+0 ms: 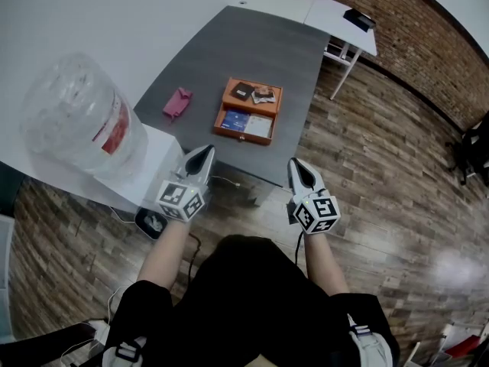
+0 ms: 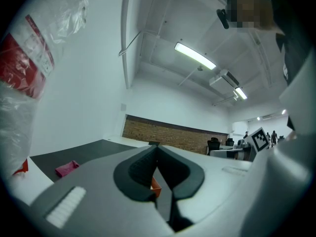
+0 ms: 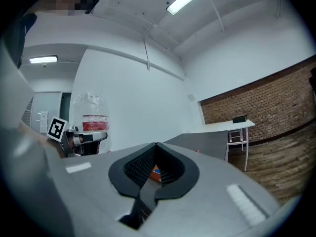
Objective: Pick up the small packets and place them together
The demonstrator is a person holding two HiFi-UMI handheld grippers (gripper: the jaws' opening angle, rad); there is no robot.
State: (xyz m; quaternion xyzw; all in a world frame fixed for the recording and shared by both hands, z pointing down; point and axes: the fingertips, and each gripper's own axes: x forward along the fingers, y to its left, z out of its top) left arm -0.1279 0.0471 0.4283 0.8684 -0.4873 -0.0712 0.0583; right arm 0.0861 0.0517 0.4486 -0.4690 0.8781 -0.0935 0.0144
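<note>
Table: a dark grey rectangular tabletop [image 1: 229, 52] stands ahead of me, and its near edge lies just beyond my fingertips.
Jug: a big clear plastic water bottle with a red label [image 1: 76, 117] lies on a white stand at my left, off the table.
Tray: an orange box tray with compartments [image 1: 224, 107] sits toward the near middle of the table.
Left gripper: my left gripper [image 1: 203, 155] is held level short of the table, with its dark pads closed together on nothing [image 2: 157, 149].
Right gripper: my right gripper [image 1: 299, 170] is likewise level and back from the table, its pads meeting with nothing between them [image 3: 156, 144].
Pink thing: a pink crumpled piece [image 1: 177, 102] lies on the table left of the tray and apart from it. I cannot tell if it is a packet.
Packets: small dark packets [image 1: 252, 92] lie in the tray's far compartment, and small blue and pale packets [image 1: 246, 122] lie in its near one.
Step in hand: neither hand carries anything. The scene fits packets waiting in separate compartments to be gathered, and equally packets already gathered into the one tray.
Next move: the views do not settle it. Any reach to the tray would call for parting the pads first and carrying forward over the table edge.
</note>
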